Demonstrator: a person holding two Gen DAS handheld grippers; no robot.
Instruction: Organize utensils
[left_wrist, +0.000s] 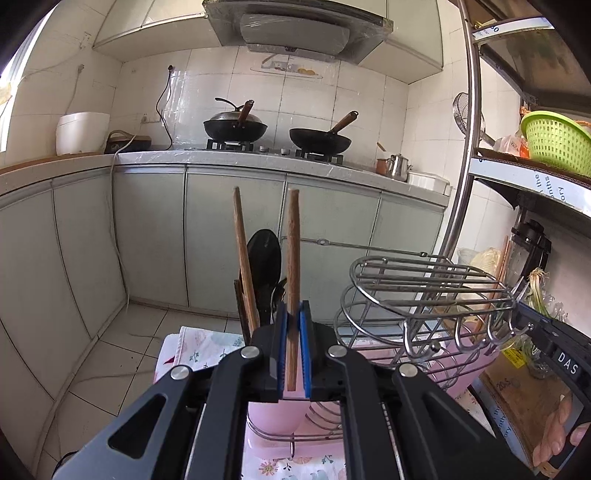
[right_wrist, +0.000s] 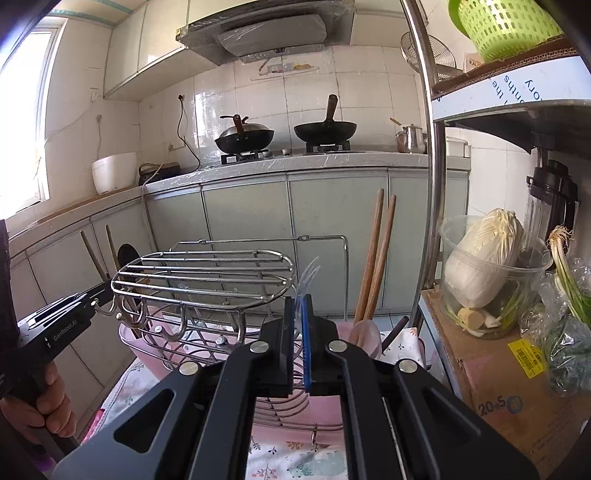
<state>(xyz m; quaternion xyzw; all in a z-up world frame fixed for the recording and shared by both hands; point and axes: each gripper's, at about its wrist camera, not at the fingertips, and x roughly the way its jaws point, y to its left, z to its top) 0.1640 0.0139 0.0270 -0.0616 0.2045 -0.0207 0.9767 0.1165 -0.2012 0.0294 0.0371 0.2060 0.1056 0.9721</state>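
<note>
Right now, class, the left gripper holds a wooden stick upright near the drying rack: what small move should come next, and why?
Probably lower the left gripper a little further so the wooden chopstick drops into the utensil holder. The stick is clamped upright between the blue pads, and beside it another chopstick and a black spoon already stand there.

Daylight is pouring in from a window (right_wrist: 22, 122) at left, blowing out to white there; wall tiles (right_wrist: 310, 92) are glaring softly; fisheye bending is warping the edges; corners are darkening; focus is holding sharp throughout.
</note>
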